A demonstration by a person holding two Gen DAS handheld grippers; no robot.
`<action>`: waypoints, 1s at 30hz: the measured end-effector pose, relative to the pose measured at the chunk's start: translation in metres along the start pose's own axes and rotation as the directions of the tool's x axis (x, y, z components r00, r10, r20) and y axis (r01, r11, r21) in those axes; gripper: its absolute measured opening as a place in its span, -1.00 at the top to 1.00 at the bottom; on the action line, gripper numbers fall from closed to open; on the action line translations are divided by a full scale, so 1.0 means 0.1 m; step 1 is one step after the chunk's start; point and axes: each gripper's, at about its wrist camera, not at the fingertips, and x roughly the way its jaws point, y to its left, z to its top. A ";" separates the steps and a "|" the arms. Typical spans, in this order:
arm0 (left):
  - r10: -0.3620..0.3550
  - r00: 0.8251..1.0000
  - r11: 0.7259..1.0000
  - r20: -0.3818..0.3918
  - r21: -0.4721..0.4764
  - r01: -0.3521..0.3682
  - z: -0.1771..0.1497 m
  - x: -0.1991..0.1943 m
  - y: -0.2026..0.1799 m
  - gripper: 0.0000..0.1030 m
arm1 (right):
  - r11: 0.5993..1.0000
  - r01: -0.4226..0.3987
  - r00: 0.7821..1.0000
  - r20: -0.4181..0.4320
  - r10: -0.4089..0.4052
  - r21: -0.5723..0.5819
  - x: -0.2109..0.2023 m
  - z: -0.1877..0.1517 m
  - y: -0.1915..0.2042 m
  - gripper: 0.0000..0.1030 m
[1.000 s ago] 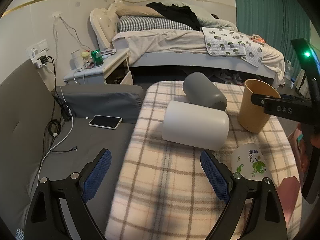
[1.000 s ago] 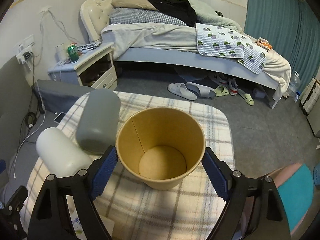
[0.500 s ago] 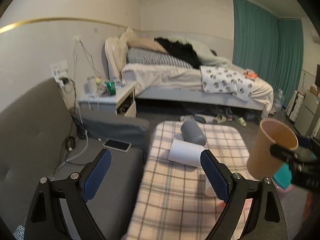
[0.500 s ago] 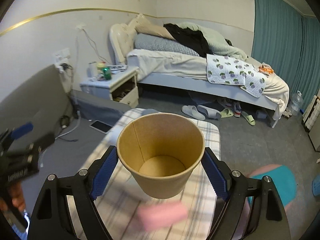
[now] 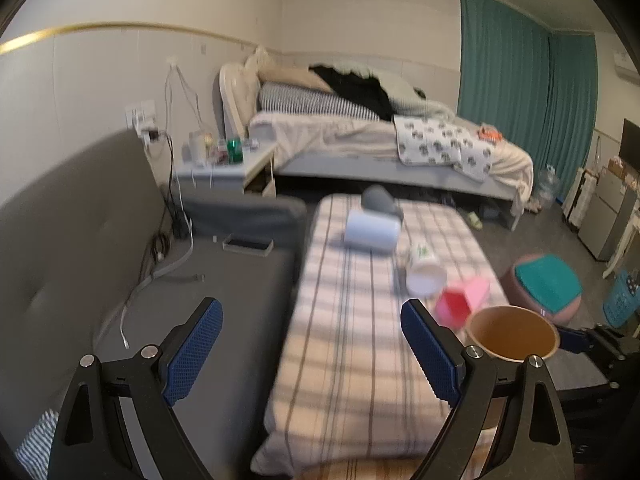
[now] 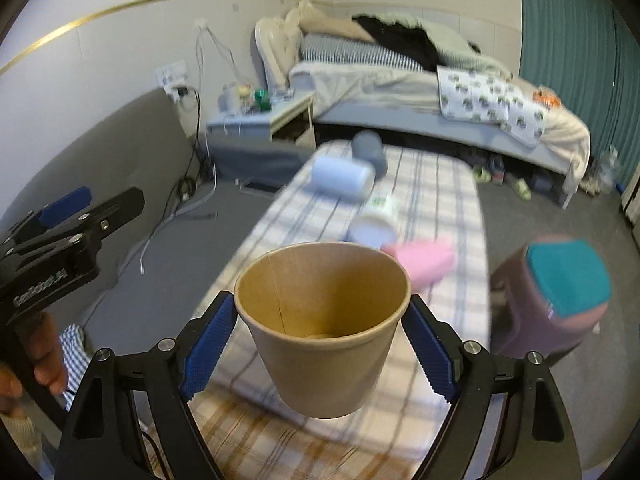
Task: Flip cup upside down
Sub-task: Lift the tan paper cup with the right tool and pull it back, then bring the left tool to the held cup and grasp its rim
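Hanging mouth-up above the near end of the plaid-covered table (image 6: 448, 200), the brown paper cup (image 6: 322, 320) was clamped at its sides between the blue pads of the right gripper (image 6: 320, 344), its rim level and its base off the cloth. In the left wrist view the same cup (image 5: 512, 338) showed just right of the left gripper (image 5: 312, 350), whose fingers stood wide apart with nothing between them, over the seam between the table and the grey sofa (image 5: 224, 292). The near stretch of cloth under the cup lay bare up to the table's front edge. Farther along lay a pink tipped-over cup (image 6: 424, 260), a white printed cup (image 6: 376, 224) on its side, then a white cylinder (image 6: 340, 178) and a grey cylinder (image 6: 370, 148) touching near the far edge. A stool with a teal cushion (image 6: 560, 280) stood on the floor right of the table, apart from its edge. Beyond the table a strip of floor ran to the bed (image 5: 380, 144) and nightstand (image 5: 224, 164).
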 end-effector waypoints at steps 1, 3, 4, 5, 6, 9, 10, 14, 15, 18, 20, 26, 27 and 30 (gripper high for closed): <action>0.006 1.000 1.000 -0.016 0.003 -0.006 -0.07 0.03 0.00 -0.82 | 1.000 -0.004 1.000 -0.020 0.004 0.010 0.07 -0.06 0.02 -0.63; 0.011 0.999 1.000 -0.049 0.002 -0.011 -0.21 0.09 0.02 -0.82 | 0.999 -0.015 0.998 -0.068 0.017 0.030 0.26 -0.18 0.06 -0.63; 0.009 0.998 1.000 -0.062 0.001 -0.009 -0.27 0.11 0.03 -0.82 | 0.999 -0.013 0.996 -0.092 0.016 0.040 0.36 -0.23 0.07 -0.62; 0.008 0.997 1.000 -0.078 0.002 -0.008 -0.34 0.14 0.04 -0.82 | 0.999 -0.013 0.994 -0.104 0.018 0.049 0.41 -0.26 0.04 -0.62; 0.009 0.996 1.000 -0.088 0.006 -0.009 -0.38 0.17 0.04 -0.82 | 0.998 -0.011 0.993 -0.120 0.019 0.066 0.50 -0.28 0.04 -0.62; 0.020 0.992 1.000 -0.121 0.018 -0.018 -0.47 0.30 0.06 -0.82 | 0.995 0.000 0.989 -0.149 0.015 0.100 0.69 -0.31 -0.04 -0.62; 0.024 0.991 1.000 -0.134 0.020 -0.021 -0.50 0.36 0.08 -0.82 | 0.994 0.002 0.988 -0.153 0.015 0.109 0.75 -0.28 -0.05 -0.62; 0.031 0.983 0.999 -0.182 0.017 -0.029 -0.55 0.56 0.10 -0.82 | 0.987 -0.007 0.989 -0.146 0.031 0.162 0.92 -0.17 -0.17 -0.62; 0.032 0.981 0.999 -0.192 0.018 -0.030 -0.56 0.61 0.10 -0.82 | 0.985 -0.006 0.989 -0.145 0.031 0.172 0.96 -0.12 -0.19 -0.62; 0.038 0.974 0.999 -0.222 0.026 -0.033 -0.59 0.73 0.07 -0.82 | 0.981 0.005 0.990 -0.138 0.022 0.193 1.09 -0.01 -0.26 -0.62; 0.039 0.968 0.999 -0.246 0.031 -0.032 -0.61 0.81 0.04 -0.82 | 0.978 0.006 0.989 -0.147 0.025 0.208 1.19 0.06 -0.32 -0.62; 0.037 0.961 0.998 -0.275 0.052 -0.023 -0.59 0.95 -0.11 -0.82 | 0.970 0.019 0.991 -0.130 0.013 0.244 1.39 0.21 -0.53 -0.59; 0.034 0.961 0.998 -0.274 0.052 -0.021 -0.58 0.96 -0.14 -0.82 | 0.969 0.020 0.991 -0.130 0.013 0.247 1.42 0.21 -0.55 -0.59; 0.028 0.962 0.998 -0.272 0.055 -0.014 -0.55 0.96 -0.20 -0.82 | 0.971 0.002 0.992 -0.124 0.028 0.238 1.46 0.20 -0.55 -0.59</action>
